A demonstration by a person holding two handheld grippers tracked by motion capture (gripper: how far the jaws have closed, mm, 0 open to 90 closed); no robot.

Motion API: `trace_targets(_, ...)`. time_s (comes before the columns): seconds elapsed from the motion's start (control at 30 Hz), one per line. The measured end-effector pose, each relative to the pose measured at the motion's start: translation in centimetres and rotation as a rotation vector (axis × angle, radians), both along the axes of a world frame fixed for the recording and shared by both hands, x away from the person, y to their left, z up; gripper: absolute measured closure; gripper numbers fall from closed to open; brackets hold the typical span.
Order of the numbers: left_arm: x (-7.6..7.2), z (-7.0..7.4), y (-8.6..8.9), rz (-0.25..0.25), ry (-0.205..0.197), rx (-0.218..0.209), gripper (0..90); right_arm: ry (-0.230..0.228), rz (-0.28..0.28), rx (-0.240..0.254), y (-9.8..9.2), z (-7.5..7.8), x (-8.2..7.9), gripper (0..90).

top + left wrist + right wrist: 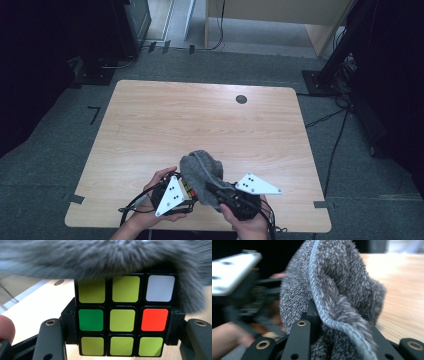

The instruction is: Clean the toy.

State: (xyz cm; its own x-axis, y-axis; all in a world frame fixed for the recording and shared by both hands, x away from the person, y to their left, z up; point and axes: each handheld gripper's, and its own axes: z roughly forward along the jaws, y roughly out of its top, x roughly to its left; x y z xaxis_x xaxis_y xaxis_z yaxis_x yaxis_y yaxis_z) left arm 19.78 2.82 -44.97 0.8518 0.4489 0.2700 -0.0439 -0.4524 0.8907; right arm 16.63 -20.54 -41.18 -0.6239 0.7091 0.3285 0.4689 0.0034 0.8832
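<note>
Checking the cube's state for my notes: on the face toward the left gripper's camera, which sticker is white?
On the puzzle cube, the white sticker is the top-right corner one, just under the grey cloth. The others are yellow, apart from one green and one orange in the middle row.

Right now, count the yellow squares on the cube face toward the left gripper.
6 on the cube: two top row, one centre, three bottom row. The grey cloth brushes the top edge; other faces are hidden.

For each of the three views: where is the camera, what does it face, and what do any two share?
High view: above the near side of the table, facing forward and down; both hands show.
Left gripper view: on the left gripper, facing the cube it clamps.
Right gripper view: on the right gripper, facing the cloth it grips.
All share the cloth.
</note>
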Motion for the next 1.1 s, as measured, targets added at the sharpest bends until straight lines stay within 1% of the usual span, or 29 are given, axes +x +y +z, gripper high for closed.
trace_targets(0.03, 0.1, 0.0, 0.1, 0.0, 0.003, -0.006, 34.1, 0.02, -0.037, -0.011, -0.5, -0.4, 0.3, 76.4)
trace_targets(0.07, 0.1, 0.0, 0.2, -0.002, 0.008, -0.014, 34.1, 0.046, -0.071, -0.034, -0.9, -0.8, 0.6, 76.6)
trace_targets(0.1, 0.2, 0.0, 0.3, -0.002, 0.011, -0.019, 34.1, 0.063, -0.091, -0.028, -1.3, -1.0, 0.8, 76.7)
trace_targets(0.13, 0.4, 0.0, 0.2, 0.006, 0.013, -0.017, 34.1, 0.065, -0.098, -0.011, -1.6, -0.9, 0.7, 76.7)
trace_targets(0.17, 0.4, 0.0, 0.1, 0.012, 0.011, -0.011, 34.1, 0.047, -0.078, 0.012, -1.4, -0.4, 0.4, 76.6)
trace_targets(0.2, 0.5, -0.1, 0.0, 0.014, 0.011, -0.003, 34.1, 0.031, -0.057, 0.023, -1.2, 0.0, 0.2, 76.5)
trace_targets(0.27, 0.3, -0.3, -0.2, 0.004, 0.014, 0.002, 34.1, -0.005, 0.021, 0.048, -0.1, 1.3, -0.6, 76.4)
trace_targets(0.3, 0.2, -0.2, -0.2, -0.002, 0.011, -0.003, 34.1, -0.009, 0.058, 0.049, 0.6, 1.7, -1.0, 76.3)
trace_targets(0.33, 0.1, 0.0, -0.2, -0.01, 0.016, -0.014, 34.1, -0.01, 0.079, 0.037, 1.1, 1.8, -1.2, 76.3)
trace_targets(0.37, 0.1, 0.2, -0.1, -0.013, 0.025, -0.031, 34.1, -0.006, 0.088, 0.023, 1.4, 1.7, -1.2, 76.3)
trace_targets(0.4, 0.1, 0.3, -0.1, -0.005, 0.027, -0.026, 34.0, 0.0, 0.086, 0.019, 1.4, 1.4, -1.0, 76.5)
trace_targets(0.43, 0.1, 0.3, -0.1, -0.002, 0.037, -0.019, 34.0, 0.008, 0.075, 0.049, 1.1, 1.0, -0.7, 76.6)
trace_targets(0.47, 0.2, 0.2, 0.1, -0.003, 0.049, -0.019, 34.1, 0.035, 0.047, 0.065, 0.7, 0.6, -0.3, 76.7)
trace_targets(0.5, 0.3, 0.2, 0.2, 0.005, 0.052, -0.025, 34.1, 0.052, 0.015, 0.05, 0.2, 0.3, -0.1, 76.8)
trace_targets(0.57, 0.5, 0.3, 0.5, 0.013, 0.058, -0.04, 34.1, 0.05, -0.053, -0.02, -0.5, 0.0, 0.4, 76.8)
trace_targets(0.6, 0.5, 0.4, 0.6, 0.014, 0.05, -0.038, 34.1, 0.05, -0.081, -0.042, -0.9, -0.2, 0.5, 76.8)
trace_targets(0.63, 0.5, 0.6, 0.6, 0.022, 0.044, -0.038, 34.1, 0.054, -0.095, -0.033, -1.2, -0.2, 0.6, 76.7)
trace_targets(0.67, 0.5, 0.6, 0.7, 0.024, 0.038, -0.032, 34.1, 0.048, -0.095, -0.011, -1.4, 0.0, 0.5, 76.6)
trace_targets(0.73, 0.5, 0.7, 0.6, 0.023, 0.038, -0.028, 34.1, 0.004, -0.065, 0.019, -1.1, 1.1, -0.1, 76.4)
trace_targets(0.8, 0.4, 0.6, 0.5, 0.021, 0.046, -0.033, 34.1, -0.044, 0.012, 0.042, -0.1, 2.2, -0.9, 76.0)
trace_targets(0.83, 0.4, 0.6, 0.4, 0.015, 0.052, -0.034, 34.1, -0.044, 0.048, 0.05, 0.5, 2.5, -1.2, 75.9)
trace_targets(0.87, 0.4, 0.7, 0.4, 0.003, 0.068, -0.053, 34.1, -0.032, 0.078, 0.053, 1.0, 2.5, -1.3, 75.8)
trace_targets(0.9, 0.4, 0.9, 0.5, -0.008, 0.082, -0.073, 34.1, -0.012, 0.089, 0.062, 1.3, 2.4, -1.3, 75.8)
trace_targets(0.93, 0.4, 1.0, 0.6, -0.012, 0.086, -0.08, 34.1, -0.005, 0.086, 0.065, 1.3, 2.2, -1.2, 75.9)
trace_targets(0.97, 0.4, 1.1, 0.7, -0.005, 0.08, -0.068, 34.1, -0.005, 0.07, 0.054, 1.2, 1.9, -0.9, 76.0)
trace_targets(1.0, 0.5, 1.0, 0.7, -0.003, 0.077, -0.063, 34.1, 0.001, 0.032, 0.037, 0.8, 1.5, -0.5, 76.2)
trace_targets(1.03, 0.6, 0.9, 0.9, -0.006, 0.081, -0.067, 34.1, 0.006, -0.003, 0.009, 0.4, 1.3, -0.3, 76.3)
trace_targets(1.07, 0.7, 0.8, 1.0, -0.012, 0.093, -0.081, 34.1, 0.01, -0.057, -0.038, -0.1, 0.9, 0.1, 76.4)
trace_targets(1.1, 0.9, 0.8, 1.2, -0.015, 0.099, -0.092, 34.1, 0.023, -0.098, -0.058, -0.8, 0.5, 0.5, 76.4)
